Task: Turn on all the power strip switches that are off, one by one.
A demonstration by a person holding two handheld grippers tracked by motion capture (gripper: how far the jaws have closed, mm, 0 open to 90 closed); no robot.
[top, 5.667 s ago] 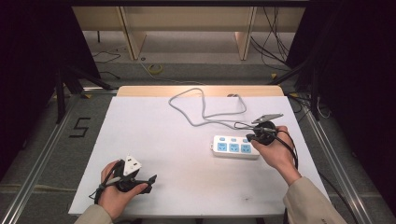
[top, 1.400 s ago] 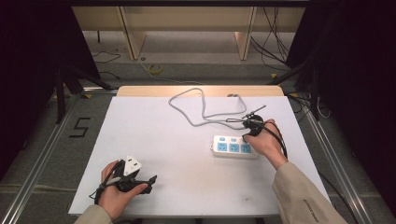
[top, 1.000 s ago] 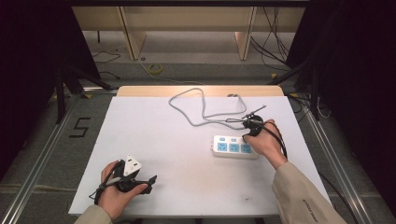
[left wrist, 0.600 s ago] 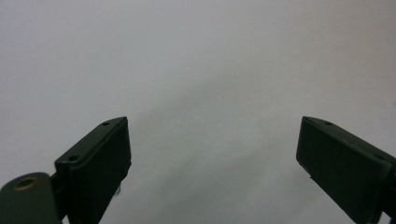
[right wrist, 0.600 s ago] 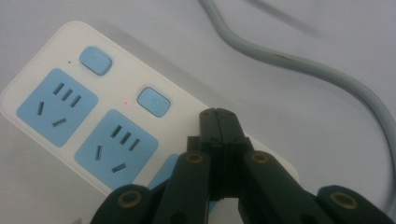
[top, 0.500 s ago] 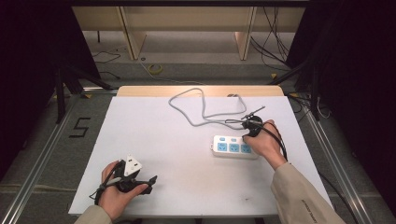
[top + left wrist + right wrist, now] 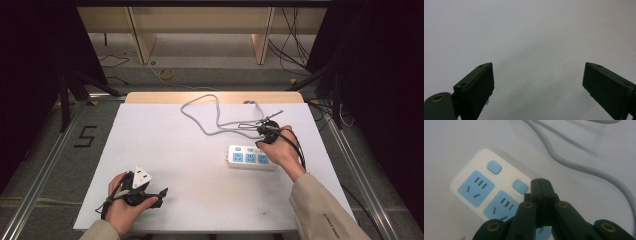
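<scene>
The power strip (image 7: 251,158) lies flat right of centre on the white table (image 7: 175,150), its grey cord (image 7: 210,120) looping away toward the far edge. It is a rounded white plastic bar, smooth and glossy, with pale blue socket faces (image 7: 476,185) and small blue rounded-square switch buttons (image 7: 520,187) along one long side. The right gripper (image 7: 541,185) hangs over the strip with its black jaws pressed flat together, nothing between them, the joined tips just beside the second button; whether they touch it cannot be told. The work in hand appears to be pressing a switch with the closed tips. Risks, as judged: the narrow tips could slide off the button's smooth face and land on the casing or in a socket slot; a slanted push could skate the light strip across the slick tabletop, as nothing pins it; the trailing gripper cable could snag the cord. The left gripper (image 7: 537,82) rests near the table's near left corner, well apart from the strip, its matt black jaws spread wide over bare surface.
</scene>
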